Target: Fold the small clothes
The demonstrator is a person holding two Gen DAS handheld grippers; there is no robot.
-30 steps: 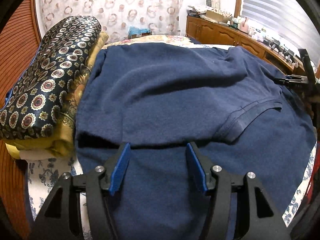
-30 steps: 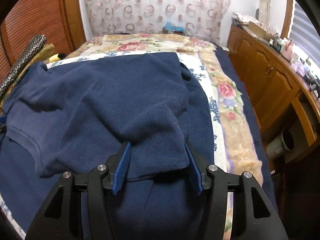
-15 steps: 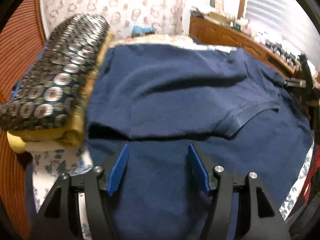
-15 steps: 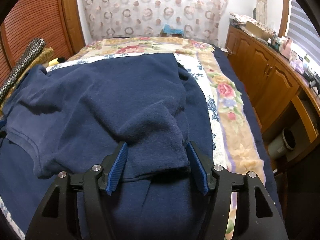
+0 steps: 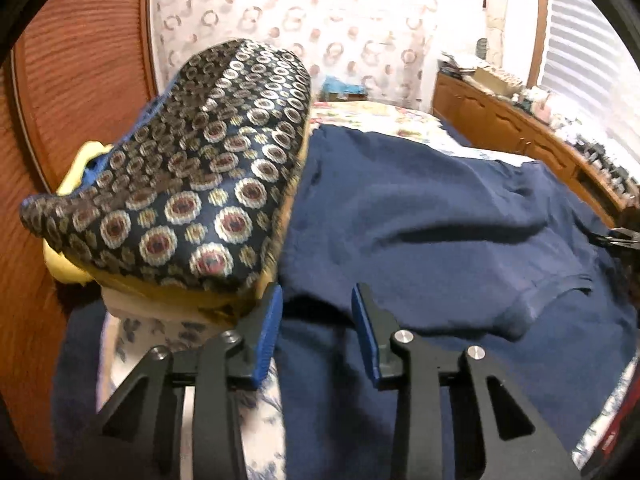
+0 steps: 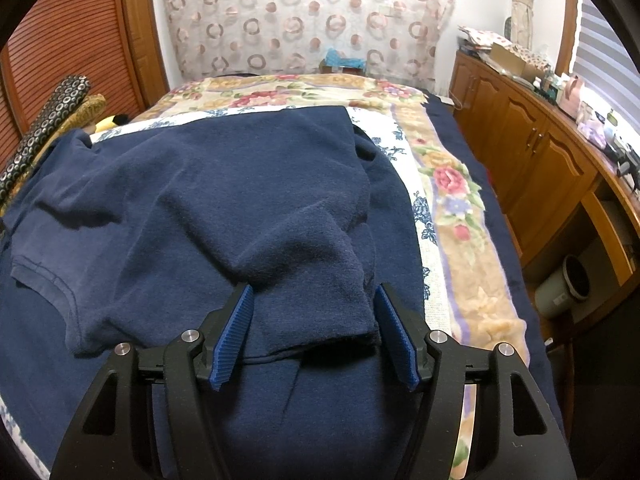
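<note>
progress: your navy shirt lies on the bed, one side folded over, more folds judged left | left hand-held gripper has just been closing, jaws apart at shirt's edge, nothing pinched | right hand-held gripper open astride the folded sleeve | containers: none seen holding clothes

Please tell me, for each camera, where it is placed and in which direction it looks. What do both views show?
Left wrist: sits on the left hand-held gripper, looks forward and down over the navy garment's edge beside the patterned cushion; own two blue-padded fingers show, jaws just closing, not pressing cloth.
Right wrist: sits on the right hand-held gripper, looks down the bed toward the curtain; its open fingers straddle a folded sleeve.
Shared: the navy garment, cushion, curtain, wooden cabinets.
</note>
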